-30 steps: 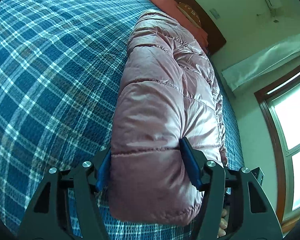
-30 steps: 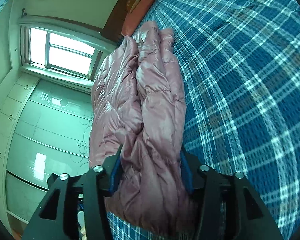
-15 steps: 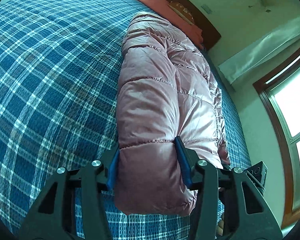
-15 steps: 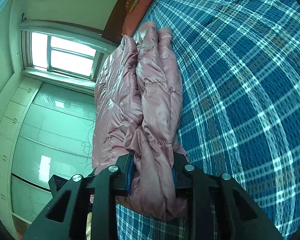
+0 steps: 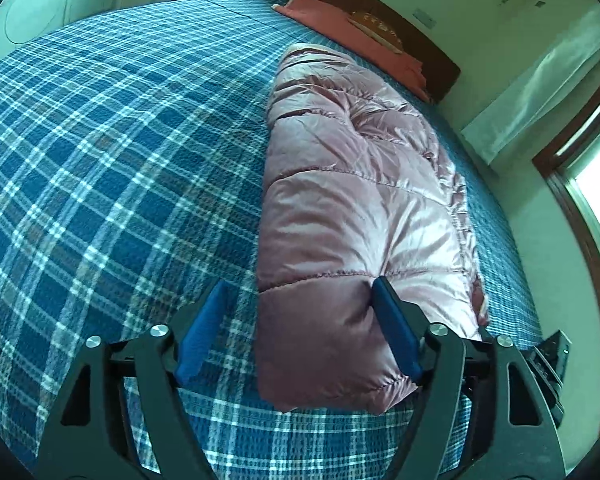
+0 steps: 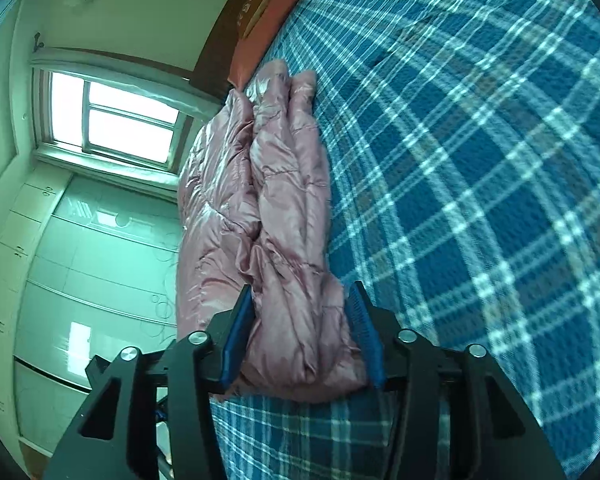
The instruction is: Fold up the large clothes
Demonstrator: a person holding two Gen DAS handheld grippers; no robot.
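Pink puffer jacket (image 5: 352, 216) lies folded into a long, narrow bundle on the bed (image 5: 112, 168), running from the near edge toward the headboard (image 5: 380, 12). No containers in sight.

Jacket: glossy, satiny shell, quilted in fat horizontal channels with stitched seams; padded and rounded at the near end, crumpled and creased along the side toward the window (image 6: 124, 120).

Bed cover: blue plaid with white and brownish lines, a woven, slightly waffled texture. Beyond the jacket's far end, an orange-red pillow (image 5: 340, 24) against the dark wooden headboard.

Left tool (image 5: 300, 322): jaws opening, fairly wide. Right blue pad touches the jacket's near end; left pad stands clear of the jacket, over the plaid. No grip.

Right tool (image 6: 302, 334): jaws opening, about half spread, with the jacket's bunched, wrinkled end between the blue pads. Both pads lie against the fabric; whether they press it, cannot tell.

Beside the jacket in the right view: pale glossy wardrobe doors (image 6: 80, 260).
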